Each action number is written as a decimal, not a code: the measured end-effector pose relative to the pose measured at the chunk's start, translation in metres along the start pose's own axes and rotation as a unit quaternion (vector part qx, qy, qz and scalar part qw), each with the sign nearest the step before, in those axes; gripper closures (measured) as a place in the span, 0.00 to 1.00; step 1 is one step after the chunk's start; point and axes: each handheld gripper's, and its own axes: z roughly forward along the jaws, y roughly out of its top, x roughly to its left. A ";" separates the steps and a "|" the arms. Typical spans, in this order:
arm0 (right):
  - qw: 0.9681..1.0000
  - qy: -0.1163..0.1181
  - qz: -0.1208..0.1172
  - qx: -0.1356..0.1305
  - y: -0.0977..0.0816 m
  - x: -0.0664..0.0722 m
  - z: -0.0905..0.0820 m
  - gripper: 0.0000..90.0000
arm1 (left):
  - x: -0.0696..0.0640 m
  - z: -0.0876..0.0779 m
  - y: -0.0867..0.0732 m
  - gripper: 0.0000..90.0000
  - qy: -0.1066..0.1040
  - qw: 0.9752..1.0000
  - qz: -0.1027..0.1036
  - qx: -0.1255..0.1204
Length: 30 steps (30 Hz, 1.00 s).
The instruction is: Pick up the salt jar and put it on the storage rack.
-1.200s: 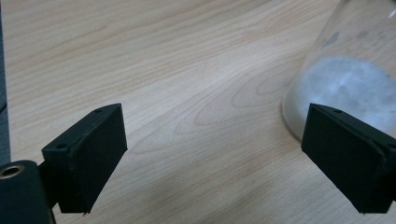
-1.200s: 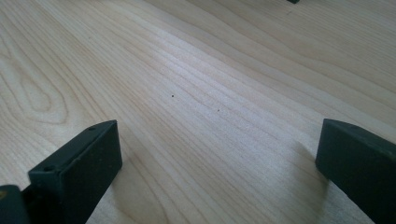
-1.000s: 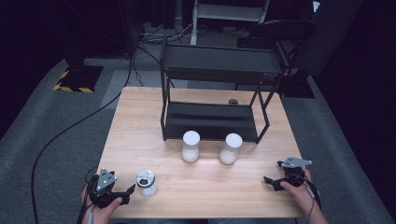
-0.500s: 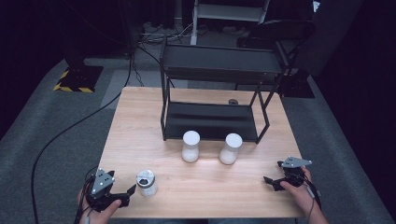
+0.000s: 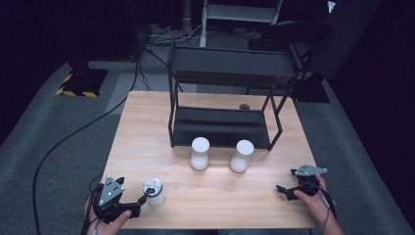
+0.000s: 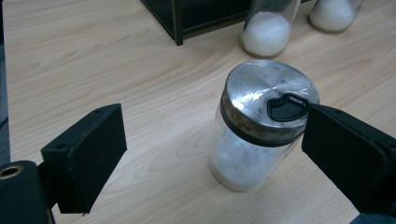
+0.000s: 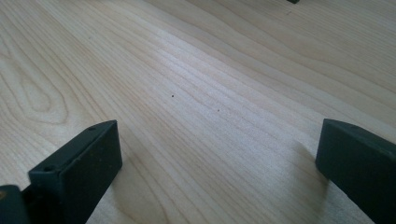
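Note:
A glass jar (image 5: pixel 152 192) with a metal lid and white grains inside stands upright near the table's front left. My left gripper (image 5: pixel 137 204) is just left of it, and the jar (image 6: pixel 254 135) sits between its wide open jaws. It is close to the right jaw and far from the left one, and no pad presses on it. At the front right my right gripper (image 5: pixel 287 181) is held low over the wood. This gripper (image 7: pixel 219 149) is open with nothing between its jaws.
Two white-topped jars (image 5: pixel 199 152) (image 5: pixel 241 155) stand in front of a black two-tier rack (image 5: pixel 222 73) at the table's middle back. A small dark round object (image 5: pixel 243 106) lies behind the rack's lower shelf. Bare wood (image 5: pixel 230 196) lies between the two grippers.
My left gripper has shifted slightly beside the metal-lidded jar and risen a little. The jar, the right gripper and the two other jars stay where they were.

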 end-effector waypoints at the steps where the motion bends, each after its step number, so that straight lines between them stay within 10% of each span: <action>1: 1.000 0.000 0.000 0.000 0.000 0.000 0.000 0.00 | 0.000 0.000 0.000 0.07 0.000 1.000 0.000 0.000; 30: 1.000 0.000 0.000 0.000 0.000 0.000 0.000 0.00 | -0.019 0.017 0.017 0.09 -0.031 0.999 0.006 -0.024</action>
